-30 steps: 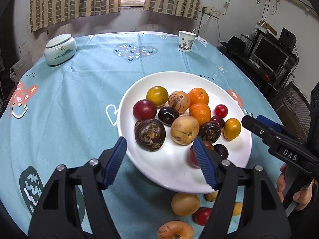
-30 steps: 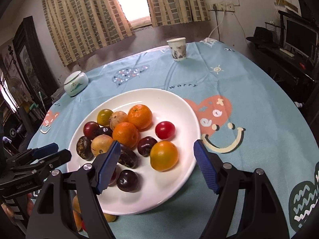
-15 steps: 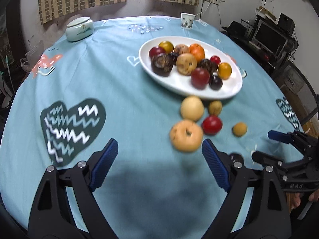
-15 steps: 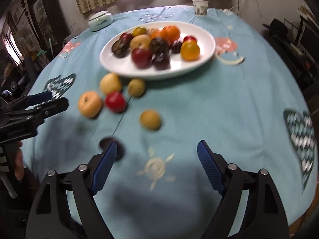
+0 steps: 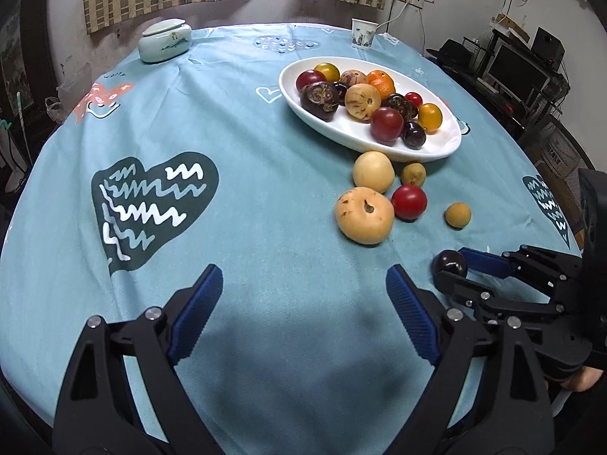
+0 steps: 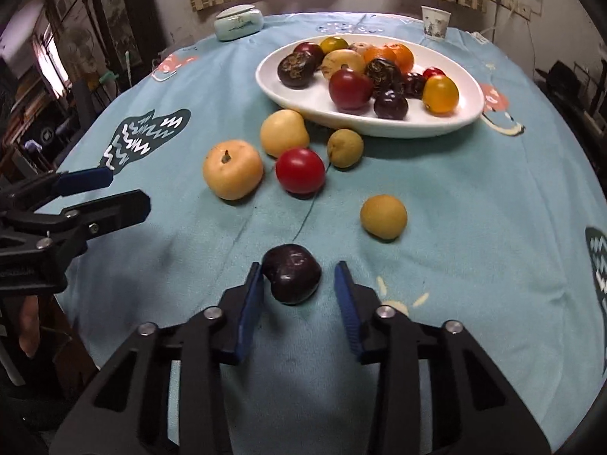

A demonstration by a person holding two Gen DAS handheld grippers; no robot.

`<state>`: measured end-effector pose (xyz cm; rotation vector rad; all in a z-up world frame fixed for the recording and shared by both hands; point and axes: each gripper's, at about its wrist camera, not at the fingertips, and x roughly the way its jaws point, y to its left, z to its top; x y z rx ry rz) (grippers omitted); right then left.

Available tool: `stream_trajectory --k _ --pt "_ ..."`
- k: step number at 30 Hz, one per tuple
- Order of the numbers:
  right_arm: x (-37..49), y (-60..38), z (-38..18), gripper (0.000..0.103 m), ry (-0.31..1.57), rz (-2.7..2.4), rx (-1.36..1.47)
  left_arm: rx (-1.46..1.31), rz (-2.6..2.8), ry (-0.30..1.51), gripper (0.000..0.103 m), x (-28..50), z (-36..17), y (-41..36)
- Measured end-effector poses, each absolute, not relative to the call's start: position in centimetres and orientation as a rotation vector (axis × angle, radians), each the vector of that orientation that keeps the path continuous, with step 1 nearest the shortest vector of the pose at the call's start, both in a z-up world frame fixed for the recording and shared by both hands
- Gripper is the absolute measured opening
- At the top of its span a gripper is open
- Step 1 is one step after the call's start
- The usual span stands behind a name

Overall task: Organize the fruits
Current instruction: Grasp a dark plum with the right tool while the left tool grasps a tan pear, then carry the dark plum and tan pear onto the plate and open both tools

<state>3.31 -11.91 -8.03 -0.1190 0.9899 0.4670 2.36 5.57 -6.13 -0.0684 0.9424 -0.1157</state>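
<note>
A round table (image 5: 265,227) under a light-blue cloth with heart prints carried a white oval plate (image 5: 447,148) of fruit, a lidded ceramic jar (image 5: 165,40) and a paper cup (image 5: 363,33). Beside the plate, 6 loose fruits lay directly on the cloth.

hidden: back fruits in the plate (image 6: 470,113) behind front ones | cut off: hand (image 5: 580,379) at edge | too small: cup (image 5: 363,33) picture

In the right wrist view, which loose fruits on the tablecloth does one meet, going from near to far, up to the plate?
Dark purple plum → small round tan fruit → red tomato → small yellow-green fruit → pale yellow round fruit → white oval plate.
</note>
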Motion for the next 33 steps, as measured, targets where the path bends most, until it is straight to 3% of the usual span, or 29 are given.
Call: stream_trajectory --k 9,11,12,15,33 --pt "2.6 -16.0 -5.6 0.03 0.953 0.33 -0.036 0.009 -0.144 0.953 0.088 6.3 -8.4 1.8" --pt "2.8 -16.9 -5.4 0.03 0.954 0.321 -0.009 0.025 -0.141 0.96 0.078 7.2 -8.9 1.1" --pt "2.8 -17.3 -5.4 0.03 0.958 0.319 0.005 0.024 -0.154 0.971 0.064 7.5 -9.2 0.9" --pt "3.0 -18.1 -5.5 0.03 0.971 0.32 0.042 0.021 -0.183 0.958 0.046 7.7 -9.3 0.3" --pt "3.2 -17.6 -6.3 0.03 0.994 0.362 0.062 -0.029 -0.205 0.912 0.046 5.5 -6.1 1.2"
